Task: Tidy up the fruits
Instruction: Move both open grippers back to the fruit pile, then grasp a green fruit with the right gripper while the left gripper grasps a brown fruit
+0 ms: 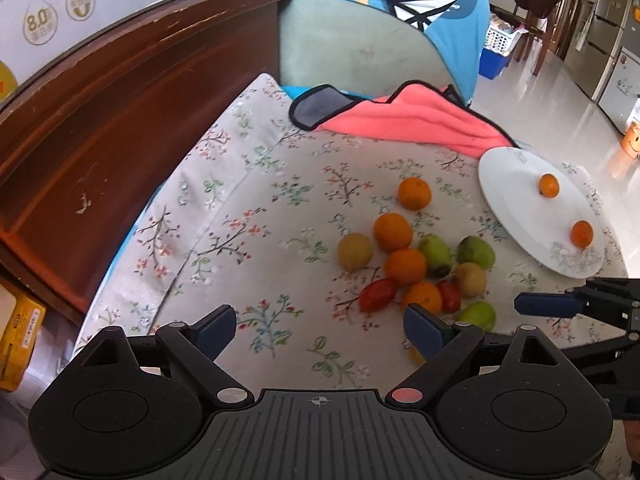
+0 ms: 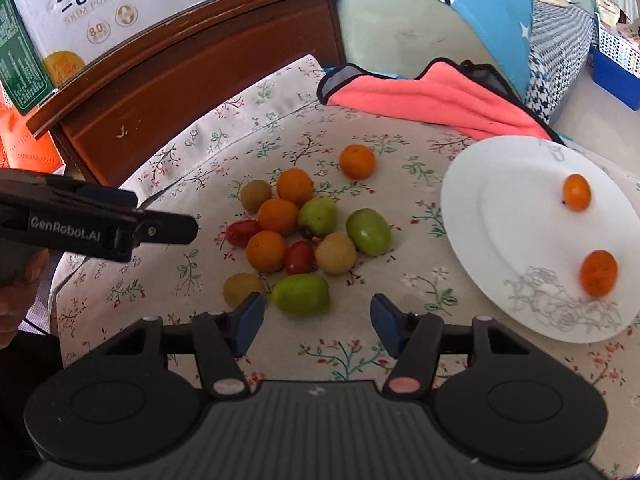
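A: Where is the fruit?

B: Most of it lies bunched on the flowered cloth (image 2: 280, 128) over the bench. Oranges (image 2: 278, 216), green fruits (image 2: 368, 231), tan round fruits (image 2: 335, 254) and two red tomatoes (image 2: 299, 257) sit touching or just beside one another. One orange (image 2: 357, 161) lies a little apart, toward the pink towel (image 2: 432, 100).

A: And the plate?

B: The white plate (image 2: 520, 240) is at the right of the pile, near the cloth's edge. Two small oranges (image 2: 577, 192) rest on it, well apart from each other.

A: How does the right hand-held gripper (image 2: 316, 320) stand?

B: Jaws partly apart, with nothing between them. They hover over the cloth just in front of the nearest green fruit (image 2: 301, 294); its left pad is beside that fruit, touching or not I cannot tell.

A: The left hand-held gripper (image 1: 320, 328)?

B: Spread wide and empty, over bare cloth to the left of the pile. Its right finger (image 1: 424, 328) is close to an orange (image 1: 423, 297) at the pile's near edge.

A: Anything behind?

B: A dark wooden board (image 1: 120, 120) with a milk carton (image 2: 120, 8) on top.
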Tool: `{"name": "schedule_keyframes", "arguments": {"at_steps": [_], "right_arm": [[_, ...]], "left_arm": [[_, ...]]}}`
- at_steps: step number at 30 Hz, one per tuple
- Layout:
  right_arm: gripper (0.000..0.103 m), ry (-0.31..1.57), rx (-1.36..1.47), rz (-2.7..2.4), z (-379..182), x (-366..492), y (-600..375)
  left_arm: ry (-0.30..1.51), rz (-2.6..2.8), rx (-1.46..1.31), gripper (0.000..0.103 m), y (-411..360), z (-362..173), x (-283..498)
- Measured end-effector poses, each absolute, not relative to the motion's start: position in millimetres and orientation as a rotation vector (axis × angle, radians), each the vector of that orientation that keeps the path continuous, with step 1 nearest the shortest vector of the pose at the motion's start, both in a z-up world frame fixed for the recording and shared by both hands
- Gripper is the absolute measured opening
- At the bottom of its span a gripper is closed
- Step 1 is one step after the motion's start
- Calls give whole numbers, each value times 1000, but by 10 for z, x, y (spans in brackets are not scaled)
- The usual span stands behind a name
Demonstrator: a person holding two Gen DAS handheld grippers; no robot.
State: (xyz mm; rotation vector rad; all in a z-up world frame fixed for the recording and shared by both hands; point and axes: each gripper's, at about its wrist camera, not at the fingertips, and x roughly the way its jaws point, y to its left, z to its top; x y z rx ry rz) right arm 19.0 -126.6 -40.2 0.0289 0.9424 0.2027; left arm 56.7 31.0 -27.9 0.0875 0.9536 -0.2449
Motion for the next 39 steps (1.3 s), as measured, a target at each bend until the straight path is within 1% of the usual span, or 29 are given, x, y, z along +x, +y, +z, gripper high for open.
{"name": "schedule_keyframes", "arguments": {"at_steps": [4,8,10,19,21,25,28,31,32,33,37,39], "right_arm": [[47,948,27,199,-472,252,-1219],[42,956,9,208,-539,296,-1160],[36,944,-7,214,-548,305,-1128],[35,926,9,205,-451,280,-1204],[35,916,18,189,-399,271,-1258],[35,912,53,151,-334,271,-1366],[35,909,68,134,-304,263,-1420],[35,907,71,125,-287,254,-1455],[35,906,71,121,-283,252,-1462],[35,905,73,118,-277,250,-1470],[35,899,75,113,-255,240,-1491],[35,896,77,111,-244,237,-1504]], "left_arm": [[947,-247,101,92,351,-291,539],[960,-270,101,92,365,-317,519],[962,-290,108,92,346,-336,496],[972,-414,151,92,85,-447,340],[972,-427,154,90,19,-477,322],[964,-429,161,90,-105,-526,305],[968,-422,136,86,-142,-554,326],[976,-421,123,79,-196,-598,332],[976,-419,128,72,-218,-614,329],[979,-417,136,64,-242,-634,329],[956,-399,163,51,-298,-666,306],[958,-402,136,39,-289,-658,324]]}}
